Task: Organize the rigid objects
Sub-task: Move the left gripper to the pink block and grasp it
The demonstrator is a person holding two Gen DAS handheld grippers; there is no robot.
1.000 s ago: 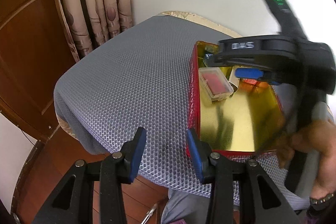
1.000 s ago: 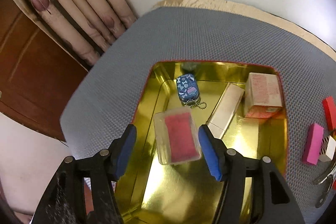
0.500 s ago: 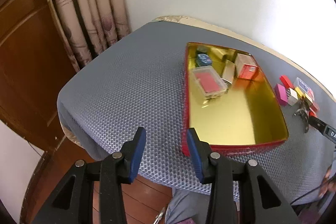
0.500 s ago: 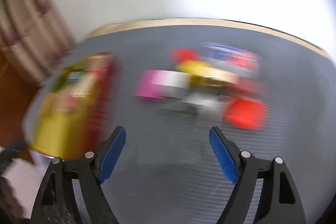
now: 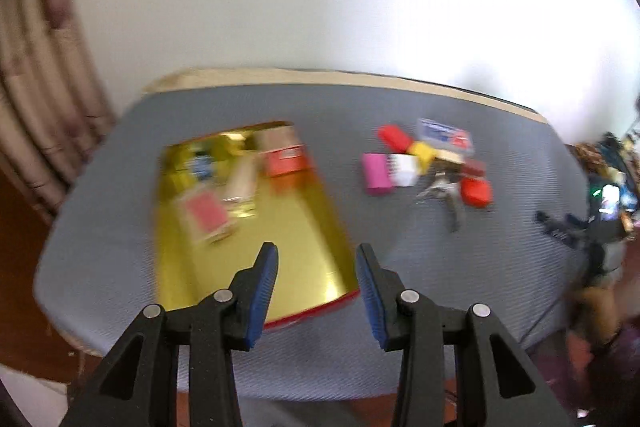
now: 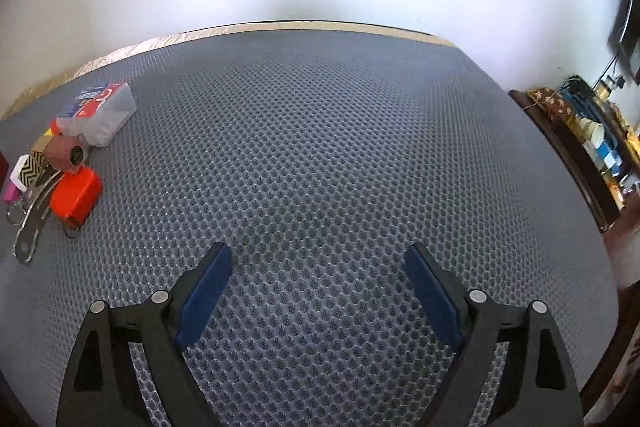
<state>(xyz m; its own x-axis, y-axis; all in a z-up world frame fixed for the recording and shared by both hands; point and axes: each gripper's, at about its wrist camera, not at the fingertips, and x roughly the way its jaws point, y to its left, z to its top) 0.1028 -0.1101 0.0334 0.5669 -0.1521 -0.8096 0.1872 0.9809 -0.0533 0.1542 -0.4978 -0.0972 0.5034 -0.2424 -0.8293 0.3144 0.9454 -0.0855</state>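
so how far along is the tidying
Four items already lie in the gold tin, among them a clear case and an orange box. Nothing is in hand: both jaws are empty, the right gripper just opened wider. A pile by the red box remains on the mat.

Gold tray [image 5: 304,251] with red rim; grey honeycomb-mesh mat [image 6: 320,147]; black-and-white zigzag box [image 6: 30,171].

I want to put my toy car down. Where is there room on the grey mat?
The widest bare stretch of grey mat runs from the orange box to the mat's right edge. The near half of the gold tray is also free. It is crowded around the pink block and clear case.
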